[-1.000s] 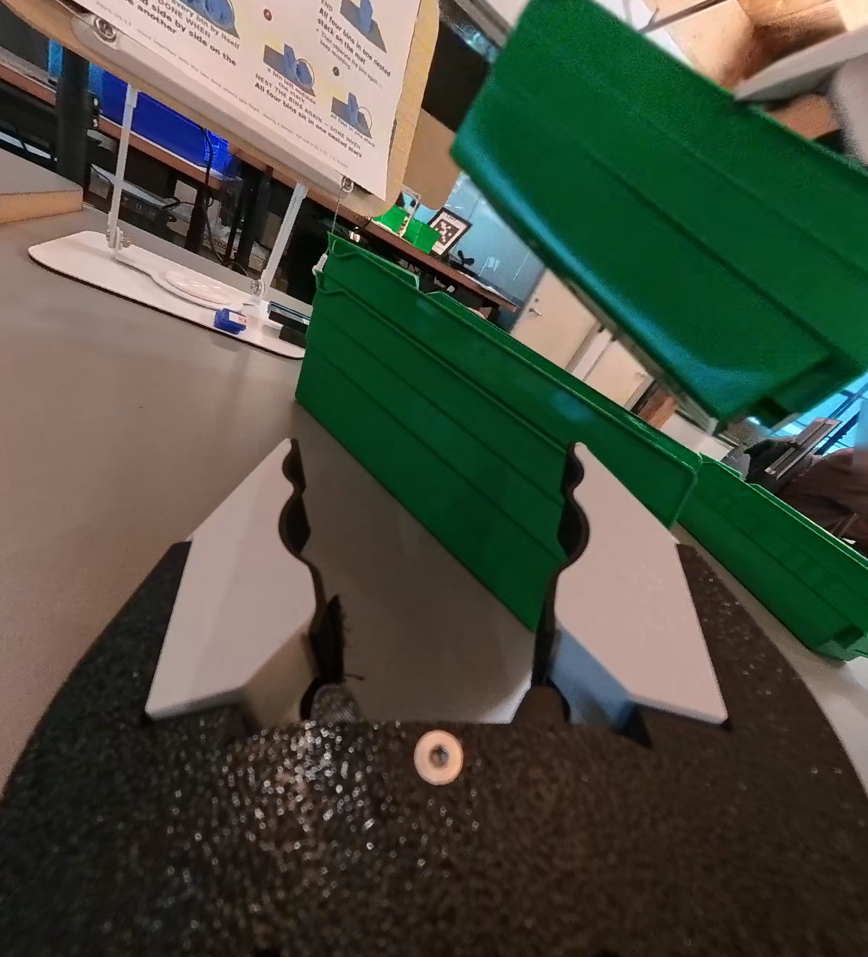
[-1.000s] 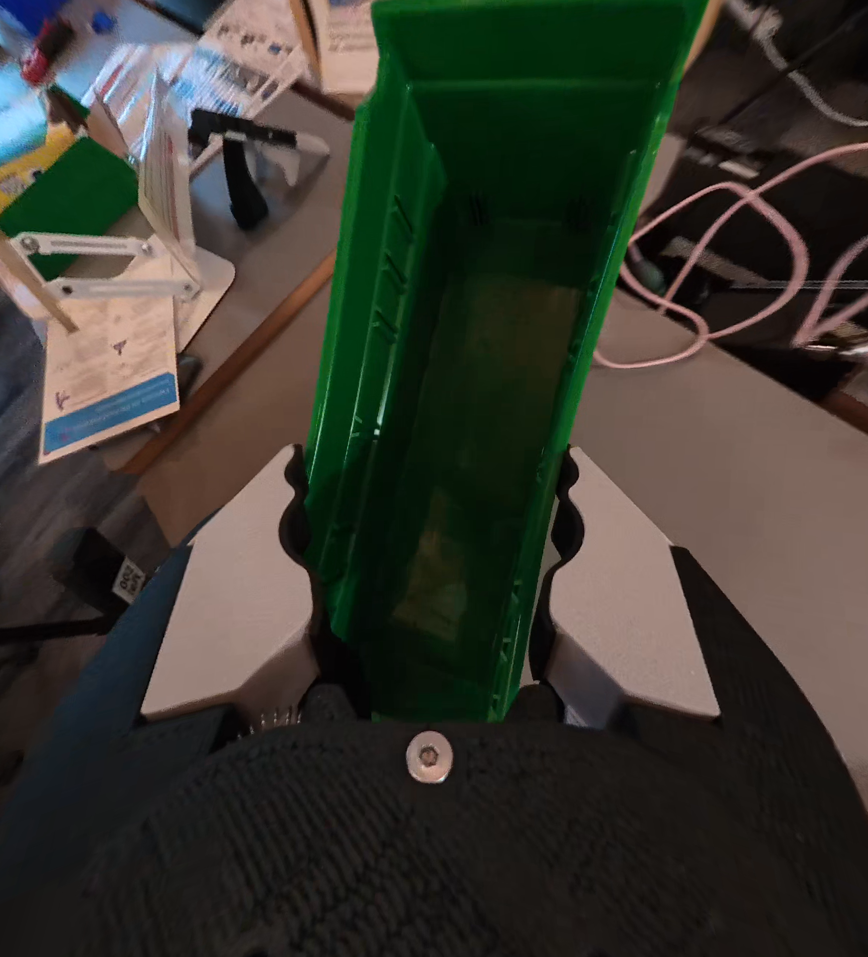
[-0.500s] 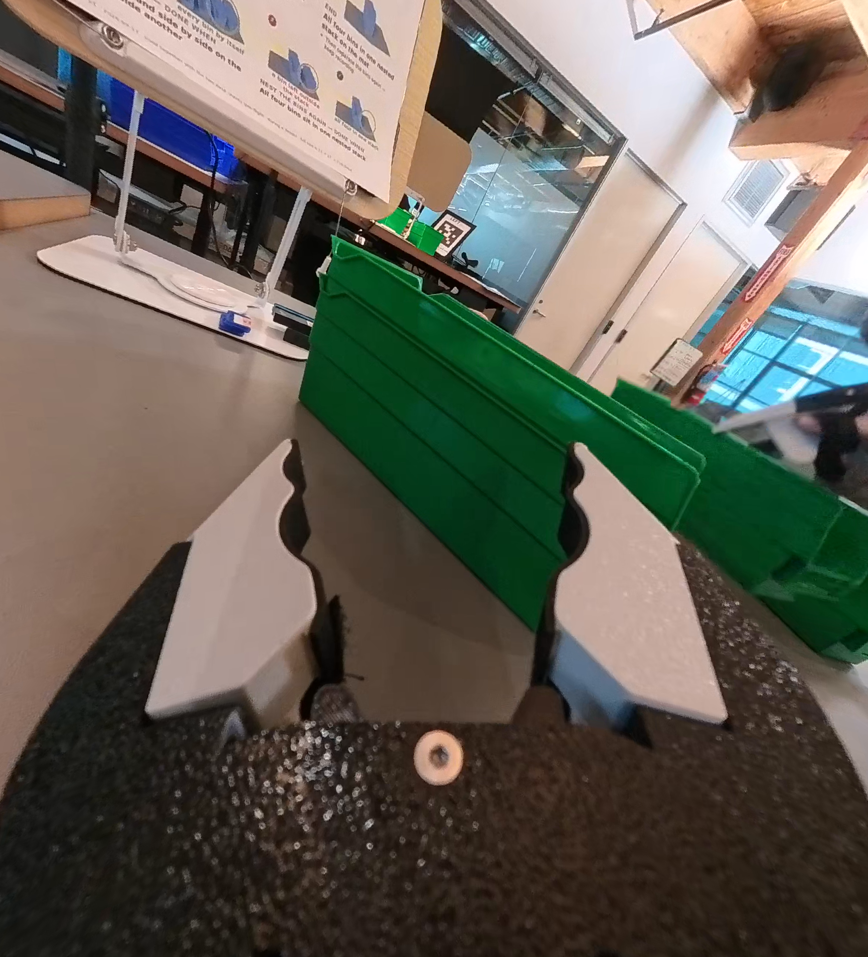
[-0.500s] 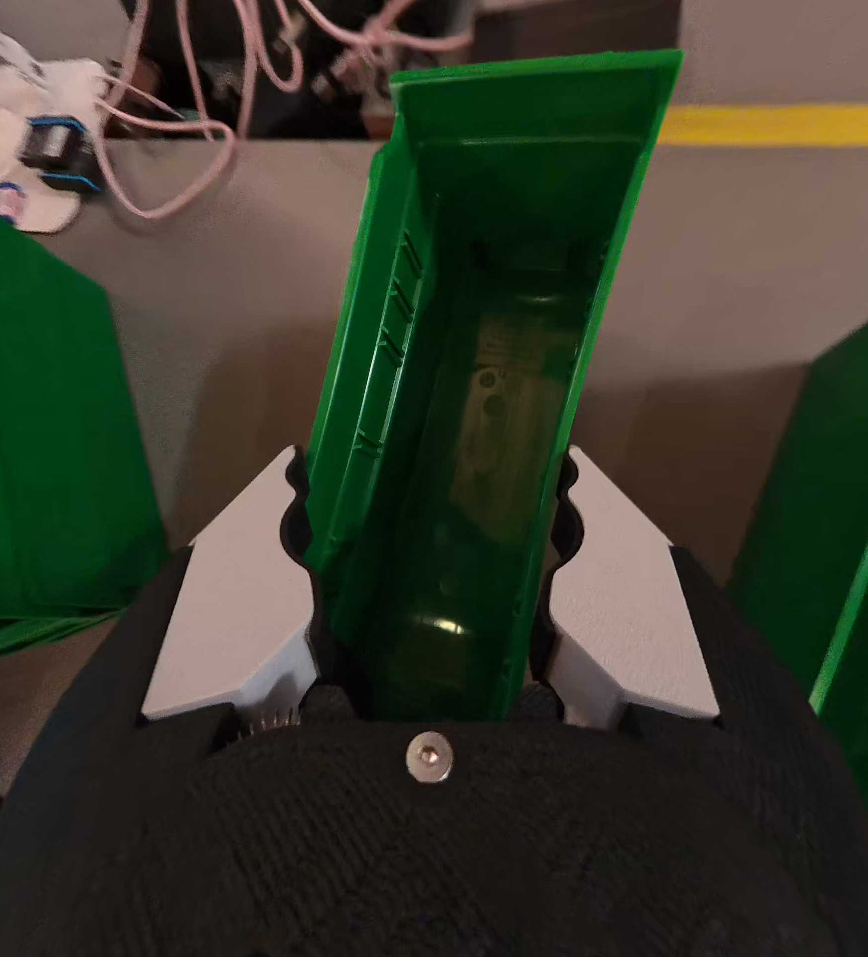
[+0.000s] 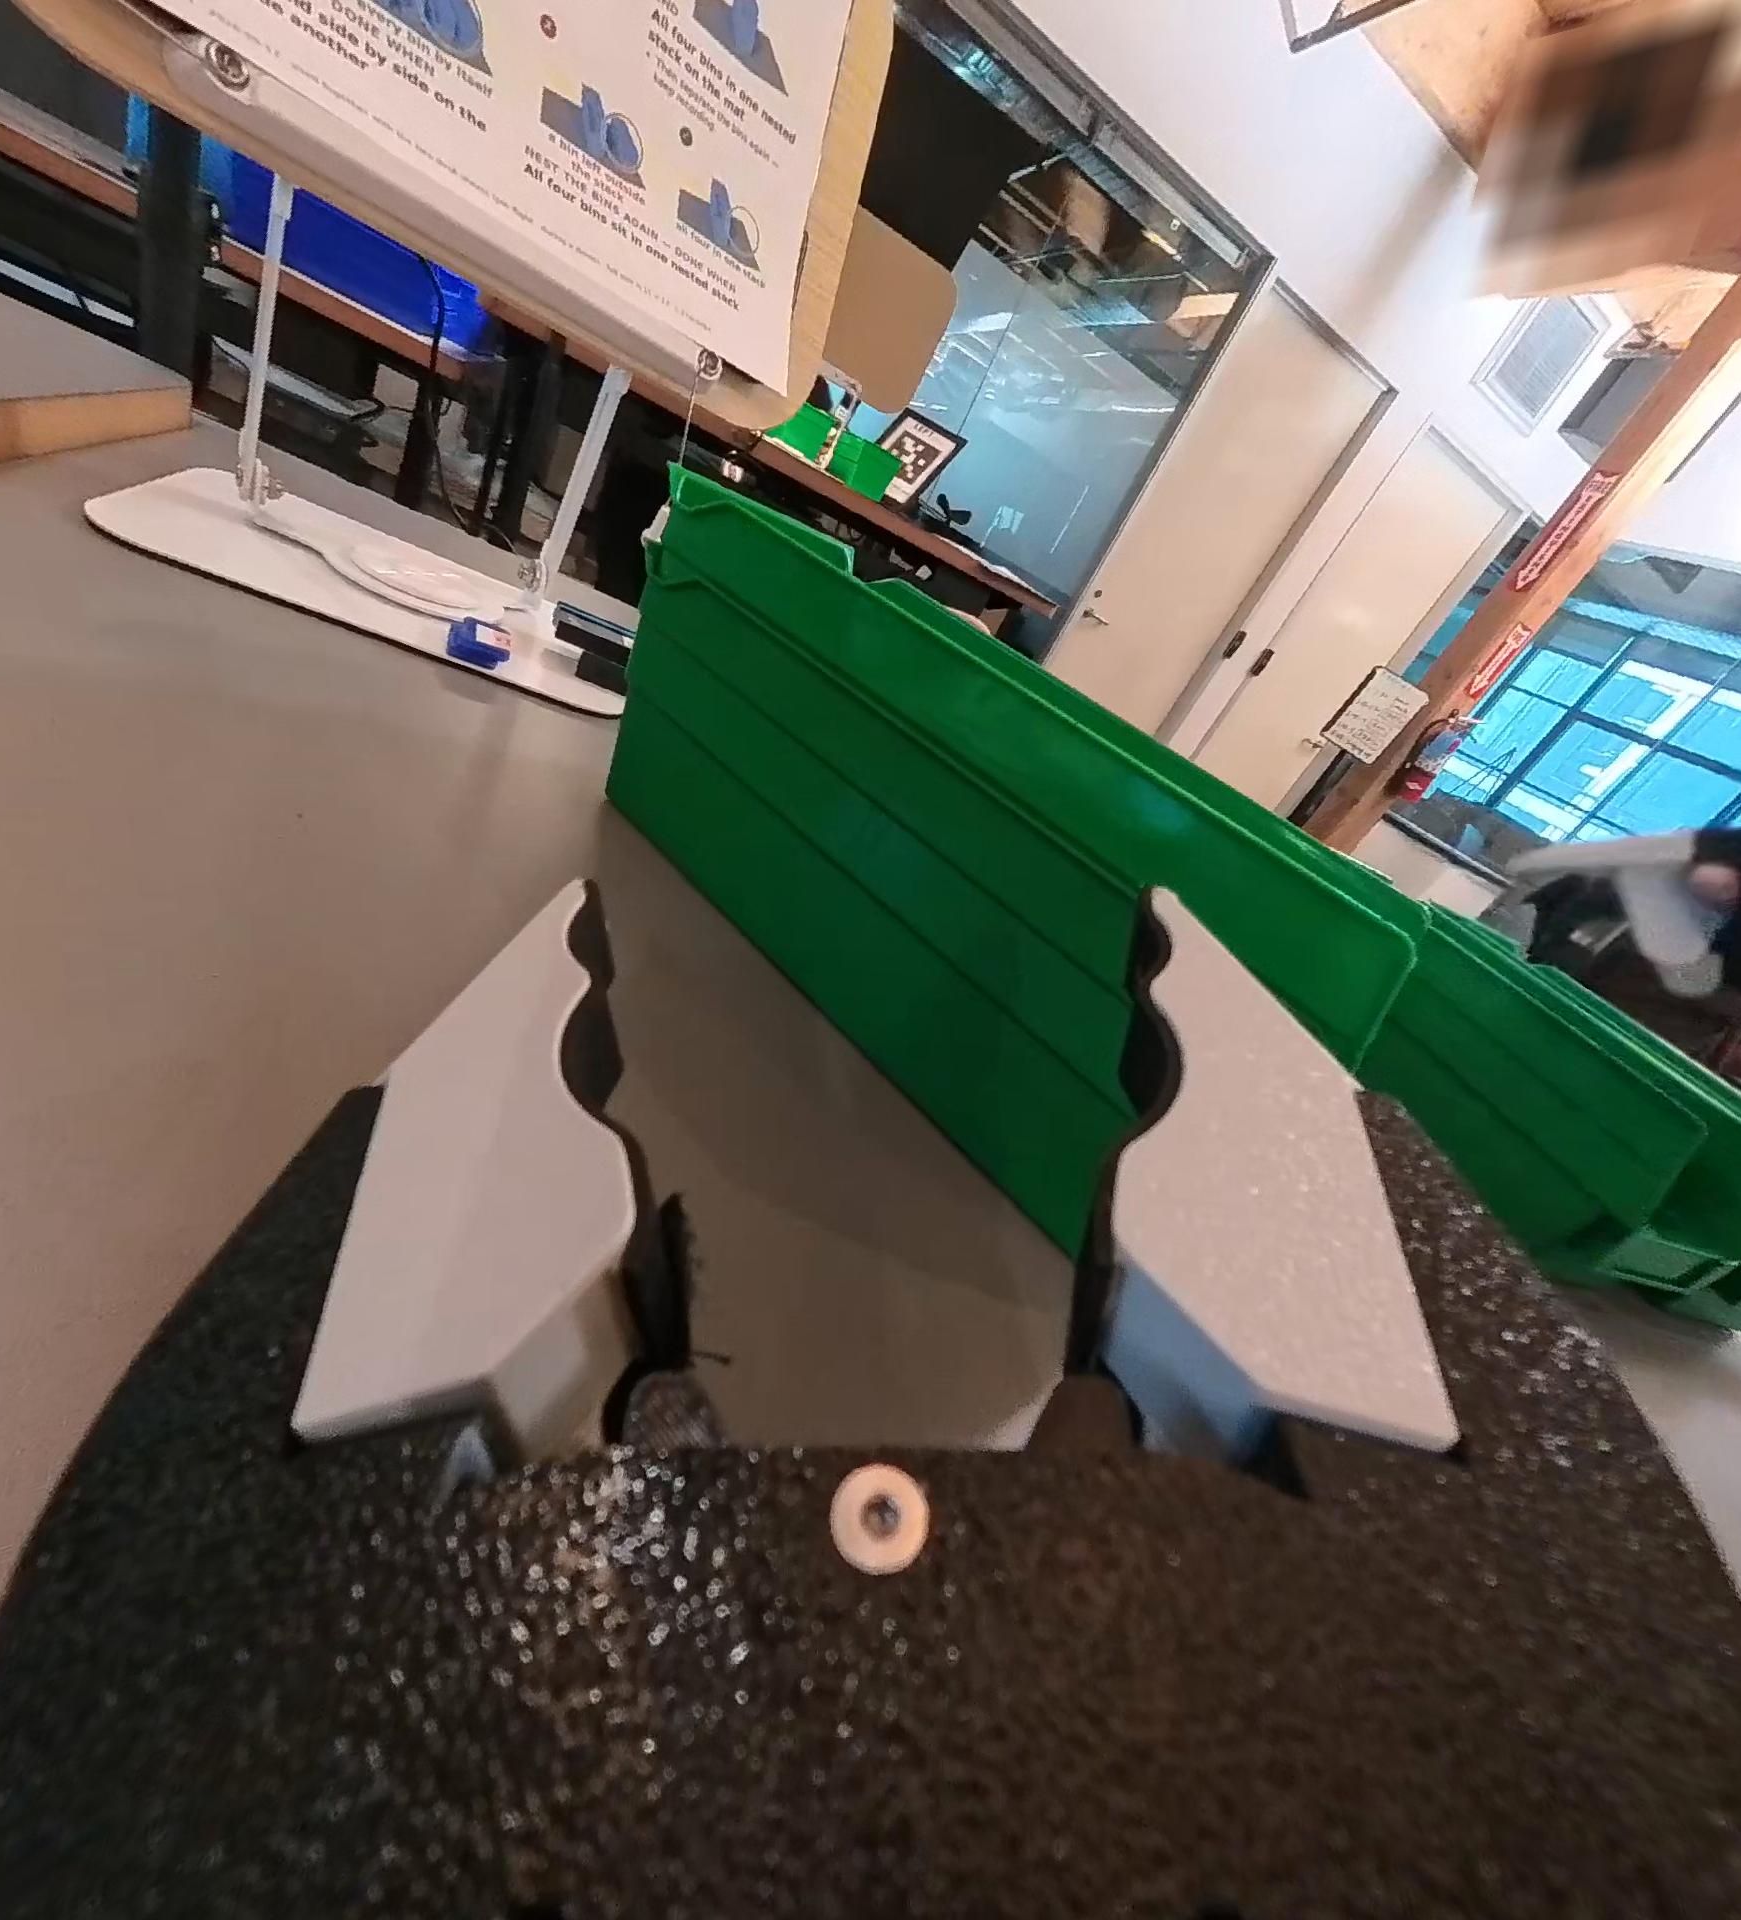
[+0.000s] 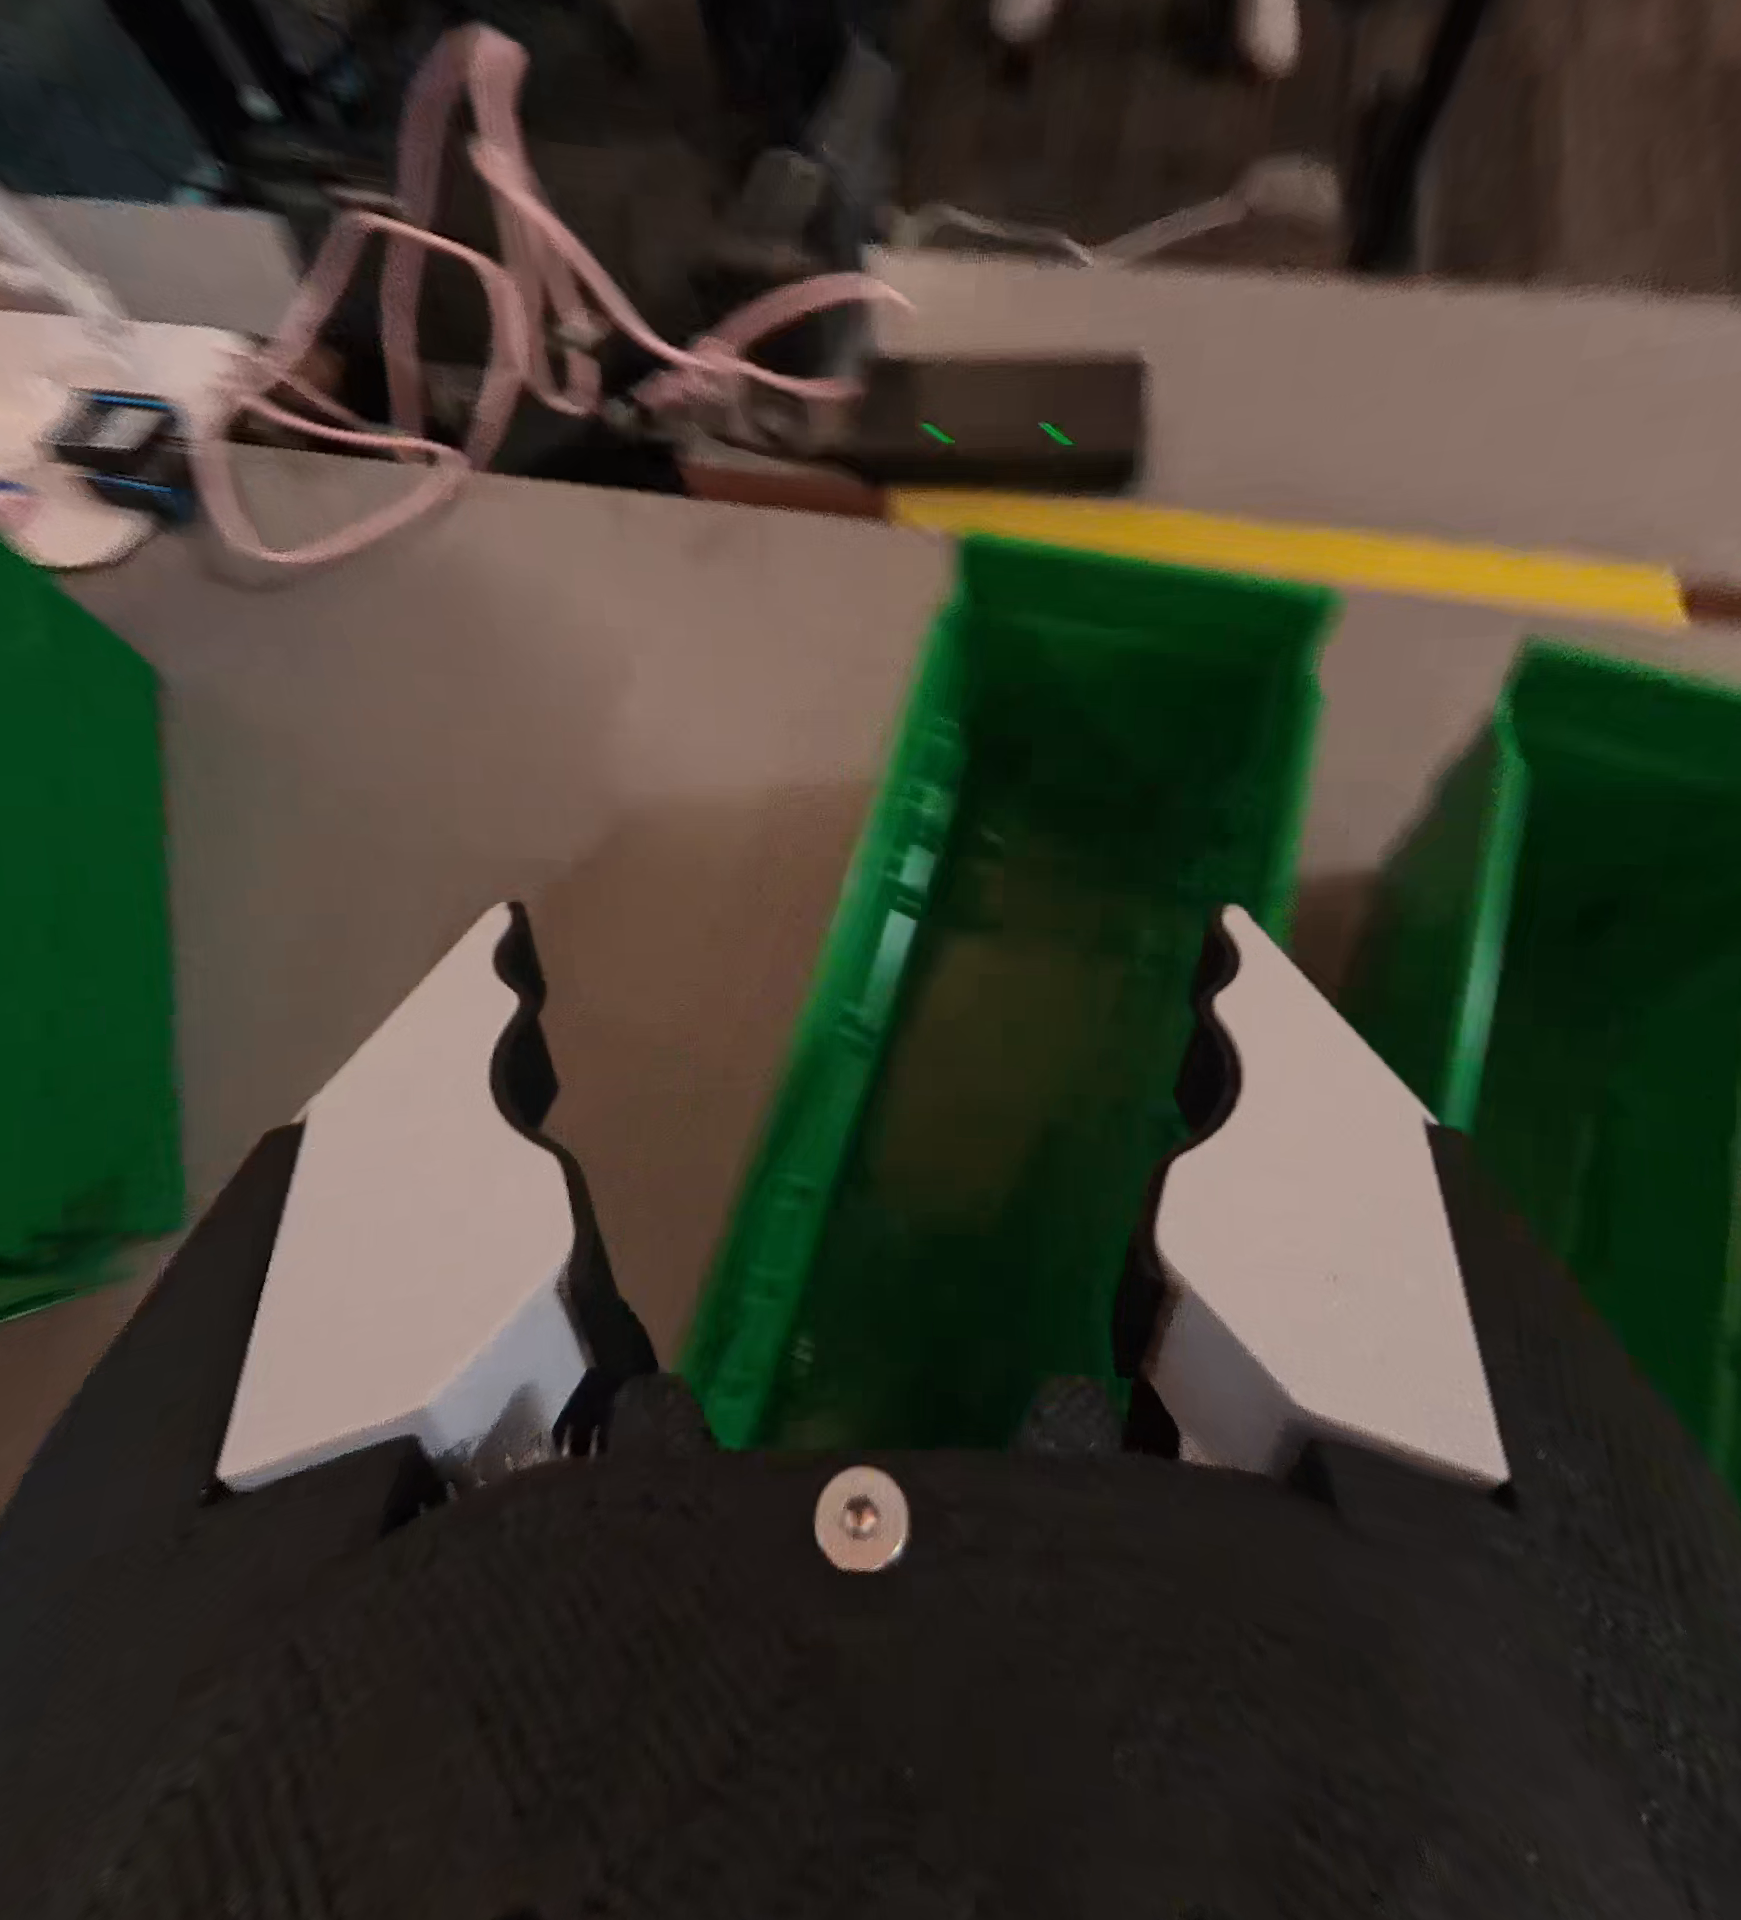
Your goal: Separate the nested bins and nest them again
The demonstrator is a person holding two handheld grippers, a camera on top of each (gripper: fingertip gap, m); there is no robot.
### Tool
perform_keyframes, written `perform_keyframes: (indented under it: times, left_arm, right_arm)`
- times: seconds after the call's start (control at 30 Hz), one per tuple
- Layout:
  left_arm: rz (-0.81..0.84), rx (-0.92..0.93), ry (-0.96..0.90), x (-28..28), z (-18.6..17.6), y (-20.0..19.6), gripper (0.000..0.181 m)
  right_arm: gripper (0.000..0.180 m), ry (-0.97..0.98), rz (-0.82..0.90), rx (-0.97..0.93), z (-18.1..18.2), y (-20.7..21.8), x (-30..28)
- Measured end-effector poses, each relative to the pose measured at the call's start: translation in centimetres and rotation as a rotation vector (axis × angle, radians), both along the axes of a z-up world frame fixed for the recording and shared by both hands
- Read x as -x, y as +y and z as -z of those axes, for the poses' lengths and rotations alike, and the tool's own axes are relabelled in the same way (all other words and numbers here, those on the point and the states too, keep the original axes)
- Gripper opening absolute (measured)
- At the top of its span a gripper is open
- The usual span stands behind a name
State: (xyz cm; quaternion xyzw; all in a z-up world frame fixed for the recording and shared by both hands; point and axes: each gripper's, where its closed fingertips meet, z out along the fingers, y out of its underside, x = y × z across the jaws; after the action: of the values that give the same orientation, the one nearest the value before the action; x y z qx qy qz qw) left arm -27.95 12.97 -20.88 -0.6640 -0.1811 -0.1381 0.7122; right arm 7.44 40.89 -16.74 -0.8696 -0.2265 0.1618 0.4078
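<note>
Here, in the left wrist view, the left gripper (image 5: 871, 935) sits low over the grey worktop (image 5: 170, 883) with its two grey fingers spread apart and nothing between them. Just ahead of it a long green plastic bin (image 5: 897, 831) stands on the worktop, with more green bins (image 5: 1572, 1122) lined up beyond it toward the right edge. A white sheet stand (image 5: 346, 540) rests near the far left edge. In the right wrist view, which is blurred, the right gripper (image 6: 866, 925) is also released, its fingers wide. A narrow open-topped green bin (image 6: 1032, 987) lies on the worktop below it, free of the fingers. Another green bin (image 6: 1655, 987) stands just right of it, a third (image 6: 24, 935) well apart at the left. Pink cables (image 6: 450, 364) hang past the far edge.
</note>
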Motion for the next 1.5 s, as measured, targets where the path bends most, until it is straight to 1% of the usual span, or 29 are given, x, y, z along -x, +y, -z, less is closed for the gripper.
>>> perform_keyframes:
  times: [0.1,0.13,0.2,0.27,0.33,0.37,0.43,0.5,0.53,0.57,0.6,0.63,0.67,0.73,0.8,1.03,1.13,1.5]
  left_arm:
    - [0.001,0.009,0.009,-0.1,0.1,0.1,0.097]
    - [0.002,0.008,0.011,-0.2,0.1,0.1,0.097]
    - [0.003,0.003,0.008,-0.1,0.0,0.1,0.097]
    - [0.009,-0.001,0.001,-0.2,0.0,0.1,0.097]
    - [0.013,-0.004,0.000,-0.2,-0.1,0.1,0.097]
    - [0.015,-0.006,0.001,-0.2,-0.1,0.0,0.097]
    - [0.018,-0.007,0.000,-0.3,-0.1,0.0,0.097]
    - [0.021,-0.011,-0.006,-0.3,-0.1,0.0,0.097]
    - [0.022,-0.012,-0.008,-0.3,-0.1,0.0,0.097]
    - [0.024,-0.014,-0.010,-0.3,-0.1,0.0,0.097]
    - [0.025,-0.014,-0.012,-0.3,-0.1,0.0,0.097]
    - [0.026,-0.016,-0.013,-0.3,-0.1,0.0,0.097]
    - [0.026,-0.016,-0.015,-0.2,-0.1,0.0,0.097]
    - [0.027,-0.015,-0.018,-0.2,-0.1,0.0,0.097]
    - [0.028,-0.016,-0.021,-0.2,-0.1,0.0,0.097]
    - [0.026,-0.019,-0.019,-0.2,-0.1,0.0,0.097]
    - [0.025,-0.019,-0.018,-0.2,-0.1,0.0,0.097]
    - [0.024,-0.018,-0.018,-0.2,-0.1,0.0,0.097]
  right_arm:
    - [0.124,0.061,-0.247,-0.048,-3.3,-4.5,8.4]
    - [0.125,0.088,-0.345,-0.033,-4.0,-6.7,11.7]
    - [0.134,0.118,-0.525,0.039,-4.2,-11.0,18.0]
    - [0.147,0.084,-0.643,0.134,-3.1,-14.2,23.2]
    - [0.156,0.010,-0.721,0.201,-1.4,-16.2,27.3]
    - [0.159,-0.024,-0.739,0.227,-0.6,-16.7,28.9]
    - [0.159,-0.137,-0.718,0.220,1.1,-16.2,31.0]
    - [0.158,-0.284,-0.673,0.204,2.9,-14.9,31.7]
    - [0.156,-0.337,-0.657,0.223,3.6,-14.6,31.9]
    - [0.149,-0.372,-0.641,0.244,4.1,-14.4,32.0]
    - [0.138,-0.389,-0.633,0.264,4.4,-14.3,32.1]
    - [0.130,-0.388,-0.627,0.285,4.4,-14.3,32.4]
    - [0.126,-0.392,-0.622,0.302,4.4,-14.3,32.4]
    - [0.112,-0.408,-0.622,0.325,4.1,-14.4,32.4]
    - [0.105,-0.411,-0.624,0.341,3.7,-14.5,32.4]
    - [0.101,-0.313,-0.634,0.317,1.0,-15.2,33.2]
    - [0.101,-0.300,-0.635,0.300,0.1,-15.2,33.1]
    - [0.101,-0.314,-0.613,0.287,-0.3,-14.5,31.8]
